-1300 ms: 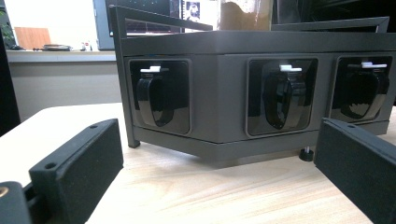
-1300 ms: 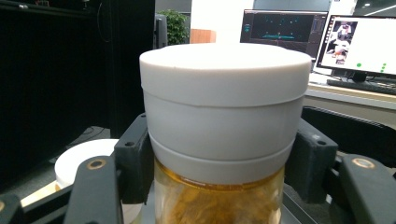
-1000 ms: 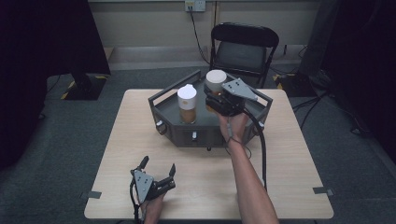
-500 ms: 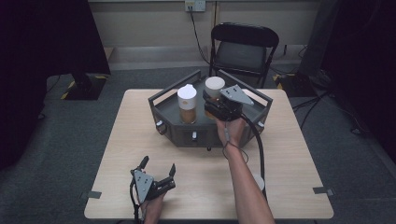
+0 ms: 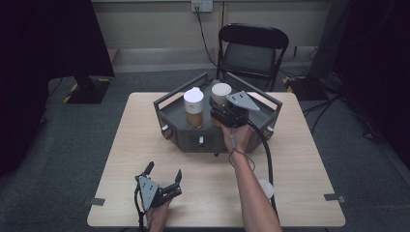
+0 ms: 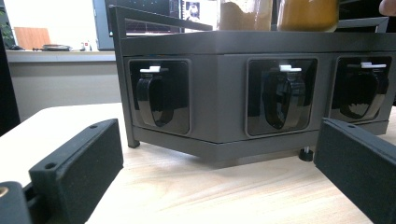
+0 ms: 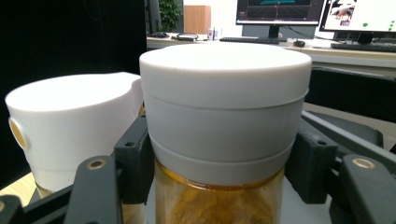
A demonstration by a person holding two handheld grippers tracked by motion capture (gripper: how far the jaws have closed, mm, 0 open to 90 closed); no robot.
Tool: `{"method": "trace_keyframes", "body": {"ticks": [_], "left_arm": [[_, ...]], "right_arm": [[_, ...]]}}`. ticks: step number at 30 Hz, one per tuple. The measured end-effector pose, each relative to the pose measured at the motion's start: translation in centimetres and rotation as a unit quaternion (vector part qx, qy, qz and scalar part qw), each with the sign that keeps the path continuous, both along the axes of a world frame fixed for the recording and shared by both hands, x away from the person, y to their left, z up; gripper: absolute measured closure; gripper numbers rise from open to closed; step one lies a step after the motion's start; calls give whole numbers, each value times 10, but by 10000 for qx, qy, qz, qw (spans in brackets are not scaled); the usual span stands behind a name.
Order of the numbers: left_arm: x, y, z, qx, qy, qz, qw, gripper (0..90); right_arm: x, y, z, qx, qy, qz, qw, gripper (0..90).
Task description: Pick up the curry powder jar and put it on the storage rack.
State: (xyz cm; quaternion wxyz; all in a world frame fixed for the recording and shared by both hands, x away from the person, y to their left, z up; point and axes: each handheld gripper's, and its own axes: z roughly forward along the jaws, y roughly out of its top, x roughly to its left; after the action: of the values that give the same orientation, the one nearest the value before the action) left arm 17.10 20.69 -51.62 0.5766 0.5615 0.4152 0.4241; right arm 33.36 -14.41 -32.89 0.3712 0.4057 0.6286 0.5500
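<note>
Pale wood table (image 5: 121, 159), rectangular, carrying a dark grey six-sided stand (image 5: 183, 135) with a raised rail round its flat top and a row of recessed black latches (image 6: 280, 95) along its front faces. Two jars stand on the top, side by side and just apart. First item: flat-lidded jar (image 7: 224, 121), clear body with amber-brown contents, wide white screw lid; it sits on the stand's right half, toward the far side in the high view (image 5: 221, 92). Second item: domed-lid jar (image 5: 193, 107), white rounded cap with a small round yellow mark on its side, tan contents, standing to the left of the first (image 7: 70, 126). Right gripper (image 5: 223, 115), held over the stand's near right edge by a bare forearm, black cable trailing down across the table; its jaws are clamped on the flat-lidded jar at the neck just under the lid, one pad on each side. Left gripper (image 5: 164, 176), resting low near the table's front edge, well apart from the stand; its jaws stand wide with nothing between them, pointing toward the stand's latched front. Background items: black folding chair (image 5: 251, 48) behind the table, grey carpet, strips of tape at the table's front corners.
</note>
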Motion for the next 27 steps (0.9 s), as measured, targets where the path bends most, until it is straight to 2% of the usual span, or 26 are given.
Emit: {"method": "trace_keyframes", "body": {"ticks": [15,27], "left_arm": [[0,0,0,-1,0,0,10000,10],[0,0,0,-1,0,0,10000,10]], "right_arm": [[2,3,-6,-10,144,-16,9999,348],[1,3,-10,15,125,-34,9999,348]]}}
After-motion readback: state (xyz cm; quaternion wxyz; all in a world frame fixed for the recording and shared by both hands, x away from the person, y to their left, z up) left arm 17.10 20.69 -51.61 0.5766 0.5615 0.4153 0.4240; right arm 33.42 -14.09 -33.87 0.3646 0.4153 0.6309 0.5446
